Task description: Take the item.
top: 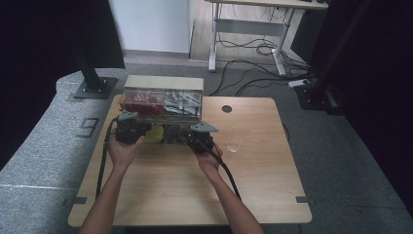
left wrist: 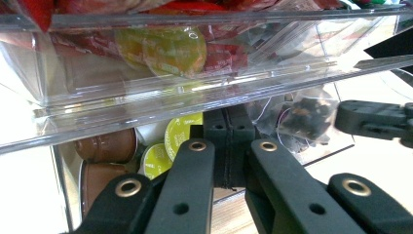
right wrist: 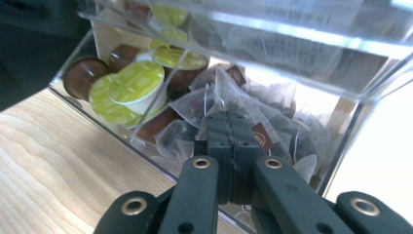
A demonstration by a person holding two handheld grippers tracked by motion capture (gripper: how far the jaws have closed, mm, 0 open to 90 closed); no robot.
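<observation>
the lower drawer (right wrist: 146, 131) of the clear organiser (top: 163, 100) is pulled open; right gripper (right wrist: 229, 127) is clamped on a tea bag (right wrist: 221, 92) inside, not yet lifted out; left gripper (left wrist: 229, 127) closed, empty.

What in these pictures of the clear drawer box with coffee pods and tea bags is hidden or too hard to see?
- Right gripper: its shut jaws sit among the see-through pyramid tea bags; whether a bag is pinched is hidden by the jaws themselves.
- Left gripper: the clear plastic drawer front hides what its tips touch.
- Red packets in the upper drawer: high view, too small to read.
- Green-lidded pods: lid print blurred.
</observation>
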